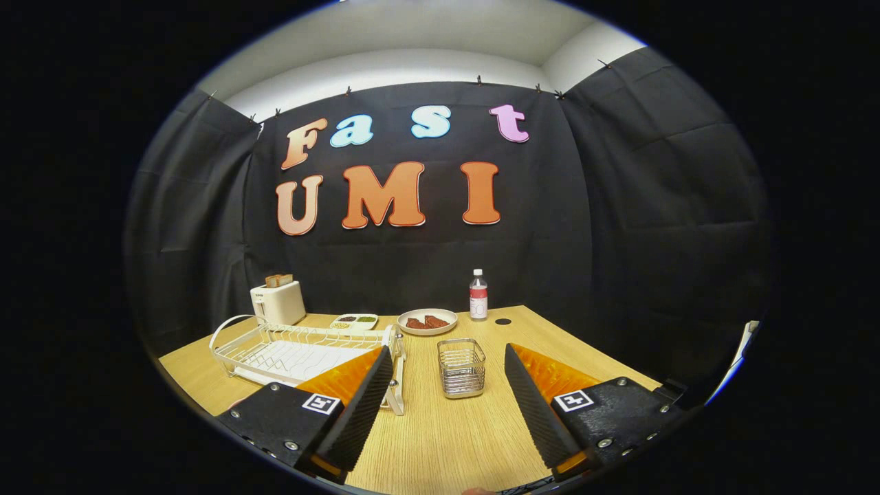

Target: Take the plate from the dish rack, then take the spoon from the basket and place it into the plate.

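The tool [447, 357] hangs above the near part of the desk [447, 433] with its two fingers spread wide apart and nothing between them but bare wood. Each finger carries a small square black-and-white marker on its housing.

Just ahead of the fingers, in the gap between their tips, stands the basket [461, 368], a small square wire cage sitting upright on the desk. Whether a spoon lies in it cannot be told; its wires hide the inside.

The dish rack [302, 350] lies to the left of the basket, its long axis running from the left finger away toward the far left corner of the desk, with a looped handle at the far end. Its near end is partly hidden behind the left finger. A plate cannot be made out among the white wires.

Beyond the rack a toaster [278, 301] holds two slices of bread, with a small divided tray [354, 321] beside it. Beyond the basket a round plate of brown food [427, 321] sits near an upright bottle [478, 294] with a red label, its writing too small to read. A dark round hole [503, 321] shows in the desk just beside the bottle.

The desk is light wood grain. Black cloth closes the booth on three sides, clipped up below a white wall.
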`<state>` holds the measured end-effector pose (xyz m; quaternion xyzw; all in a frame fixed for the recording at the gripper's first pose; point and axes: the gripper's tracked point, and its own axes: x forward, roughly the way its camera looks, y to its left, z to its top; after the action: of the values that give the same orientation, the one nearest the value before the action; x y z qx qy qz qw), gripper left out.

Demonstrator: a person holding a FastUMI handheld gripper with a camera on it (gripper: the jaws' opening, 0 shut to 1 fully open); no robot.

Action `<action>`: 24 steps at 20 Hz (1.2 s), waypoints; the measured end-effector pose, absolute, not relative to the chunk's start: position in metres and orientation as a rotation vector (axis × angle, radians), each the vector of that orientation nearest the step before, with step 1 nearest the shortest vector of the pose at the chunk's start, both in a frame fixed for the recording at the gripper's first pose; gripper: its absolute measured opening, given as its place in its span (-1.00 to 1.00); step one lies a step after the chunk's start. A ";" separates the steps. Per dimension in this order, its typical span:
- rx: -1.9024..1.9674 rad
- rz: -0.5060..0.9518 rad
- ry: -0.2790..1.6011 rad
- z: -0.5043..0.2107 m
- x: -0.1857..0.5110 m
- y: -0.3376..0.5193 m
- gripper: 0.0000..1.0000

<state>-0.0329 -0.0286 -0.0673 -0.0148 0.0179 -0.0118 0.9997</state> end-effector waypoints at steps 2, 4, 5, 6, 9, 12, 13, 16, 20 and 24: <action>-0.029 -0.021 0.041 -0.070 -0.033 -0.028 0.94; -0.035 -0.023 0.040 -0.071 -0.033 -0.029 0.94; -0.037 -0.024 0.042 -0.073 -0.033 -0.030 0.94; -0.037 -0.025 0.043 -0.073 -0.033 -0.030 0.94; -0.034 -0.025 0.040 -0.073 -0.033 -0.031 0.95; -0.037 -0.020 0.038 -0.074 -0.033 -0.030 0.94; -0.040 -0.017 0.038 -0.074 -0.033 -0.029 0.94; -0.058 -0.024 0.032 -0.075 -0.032 -0.032 0.94; -0.052 -0.023 0.030 -0.073 -0.034 -0.031 0.94; -0.066 -0.021 0.025 -0.073 -0.034 -0.031 0.94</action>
<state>-0.0338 -0.0307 -0.0725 -0.0328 0.0123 -0.0107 0.9993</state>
